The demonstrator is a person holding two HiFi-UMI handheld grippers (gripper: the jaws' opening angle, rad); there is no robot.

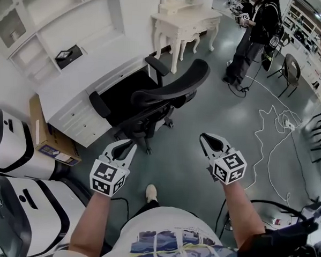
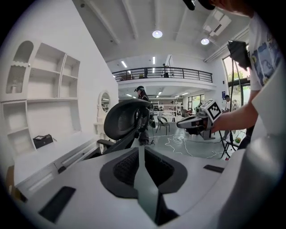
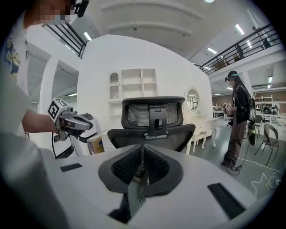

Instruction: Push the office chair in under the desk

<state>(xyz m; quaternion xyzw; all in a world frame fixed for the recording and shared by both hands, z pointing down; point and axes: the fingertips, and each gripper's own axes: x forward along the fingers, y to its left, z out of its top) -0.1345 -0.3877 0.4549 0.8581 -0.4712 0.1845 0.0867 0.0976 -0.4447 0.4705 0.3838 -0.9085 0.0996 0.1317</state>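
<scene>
Black mesh and plastic, the office chair [image 1: 170,91] stands at the kneehole of the white worktop [image 1: 85,81], turned at a slant. Its seat faces the dark opening, and its backrest leans out over the floor. One armrest lies close to the worktop's drawer front, the other near the kneehole's far edge.

The left hand-held gripper [image 1: 130,148] hovers just beside the chair's base, with its jaws drawn together to a thin slit and nothing between them. The right hand-held gripper [image 1: 204,138] hangs over bare floor, apart from the chair, with its jaws closed and empty. Its own view looks squarely at the backrest.

Behind the chair the grey floor [image 1: 205,95] lies open as far as a white dressing table [image 1: 185,22] and a standing person [image 1: 256,33]. White cable [image 1: 270,136] loops across the floor to the right, well apart from the chair's base. On the left, a cardboard box [image 1: 39,129] stands against the worktop's end, with white and black machines [image 1: 14,150] just beside it. White shelves [image 1: 59,18] rise behind the worktop.
</scene>
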